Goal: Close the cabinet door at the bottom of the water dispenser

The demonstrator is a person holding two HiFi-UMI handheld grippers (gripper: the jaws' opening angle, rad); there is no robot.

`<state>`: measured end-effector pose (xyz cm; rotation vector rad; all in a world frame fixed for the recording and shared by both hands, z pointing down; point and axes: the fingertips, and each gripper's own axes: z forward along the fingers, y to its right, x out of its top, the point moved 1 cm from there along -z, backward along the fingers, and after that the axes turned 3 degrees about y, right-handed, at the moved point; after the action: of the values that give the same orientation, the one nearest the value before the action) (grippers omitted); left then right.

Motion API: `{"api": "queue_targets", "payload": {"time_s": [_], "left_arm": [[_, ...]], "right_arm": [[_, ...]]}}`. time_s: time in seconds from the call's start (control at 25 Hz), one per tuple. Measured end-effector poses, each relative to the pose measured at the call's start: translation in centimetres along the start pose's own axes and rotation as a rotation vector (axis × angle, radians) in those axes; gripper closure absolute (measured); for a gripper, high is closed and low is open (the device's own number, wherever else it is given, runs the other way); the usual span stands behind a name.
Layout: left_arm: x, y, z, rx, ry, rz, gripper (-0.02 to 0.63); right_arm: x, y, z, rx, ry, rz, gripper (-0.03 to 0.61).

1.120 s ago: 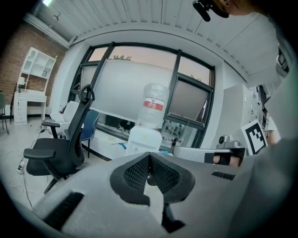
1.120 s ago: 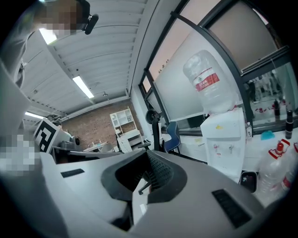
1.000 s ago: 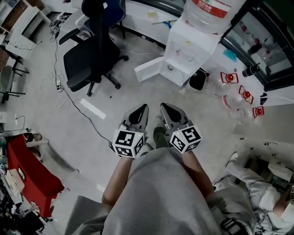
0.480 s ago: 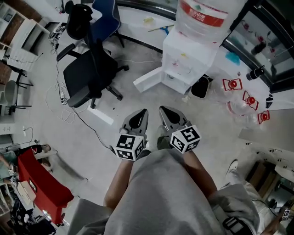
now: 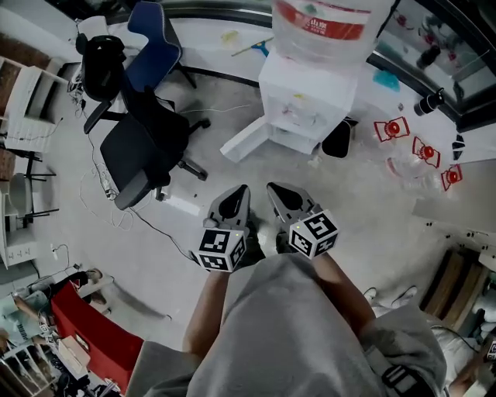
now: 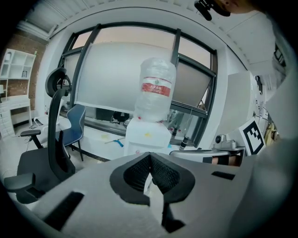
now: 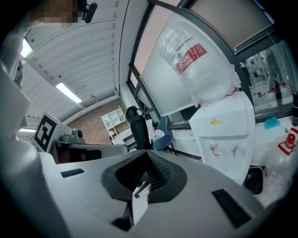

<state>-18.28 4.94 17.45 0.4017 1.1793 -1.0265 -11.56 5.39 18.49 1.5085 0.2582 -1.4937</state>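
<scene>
The white water dispenser [image 5: 308, 101] stands on the floor ahead, a clear bottle with a red label [image 5: 324, 22] on top. Its bottom cabinet door [image 5: 244, 141] hangs open, swung out to the left. My left gripper [image 5: 242, 191] and right gripper [image 5: 273, 188] are side by side in front of me, well short of the door, both shut and empty. In the left gripper view the dispenser [image 6: 146, 138] rises beyond the shut left gripper [image 6: 150, 158], which hides the door. In the right gripper view the dispenser [image 7: 228, 135] is to the right of the right gripper [image 7: 148, 157].
A black office chair [image 5: 147, 147] and a blue chair [image 5: 155, 46] stand to the left, with cables [image 5: 101, 178] and a white strip [image 5: 180, 204] on the floor. A black bin [image 5: 335, 139] sits right of the dispenser. Red-capped empty bottles [image 5: 418, 155] lie further right.
Both grippers have been carried forward toward the dispenser, which now lies more directly ahead. The chair has slid left in view. The door is still open and both grippers stay shut.
</scene>
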Motion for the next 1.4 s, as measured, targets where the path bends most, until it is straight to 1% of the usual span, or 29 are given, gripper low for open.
{"api": "queue_targets", "payload": {"time_s": [0.16, 0.48, 0.64, 0.96, 1.16, 1.28, 1.4], "left_arm": [[-0.7, -2.6, 1.4, -0.053, -0.035, 0.003, 0.606], [-2.0, -9.3, 4.5, -0.136, -0.121, 0.007, 0.606], [-3.4, -12.9, 6.0, -0.157, -0.158, -0.005, 0.606], [-8.3, -19.1, 9.9, -0.192, -0.208, -0.026, 0.606], [-12.4, -22.3, 12.3, -0.153, -0.231, -0.037, 0.606], [-15.1, -23.1, 14.2, -0.139, -0.236, -0.038, 0.606], [-16.6, -23.7, 15.7, -0.133, -0.238, -0.029, 0.606]], "right_arm": [[-0.4, 1.1, 1.8, -0.058, 0.002, 0.010, 0.571], [-1.6, 3.3, 7.3, -0.205, 0.006, 0.060, 0.571], [-3.4, 4.6, 10.6, -0.259, -0.006, 0.096, 0.571], [-9.2, 9.7, 16.6, -0.366, 0.000, 0.239, 0.571], [-13.8, 12.2, 19.7, -0.378, -0.010, 0.317, 0.571], [-16.6, 13.9, 21.1, -0.357, -0.030, 0.353, 0.571], [-19.0, 15.3, 22.2, -0.335, -0.051, 0.394, 0.571]]}}
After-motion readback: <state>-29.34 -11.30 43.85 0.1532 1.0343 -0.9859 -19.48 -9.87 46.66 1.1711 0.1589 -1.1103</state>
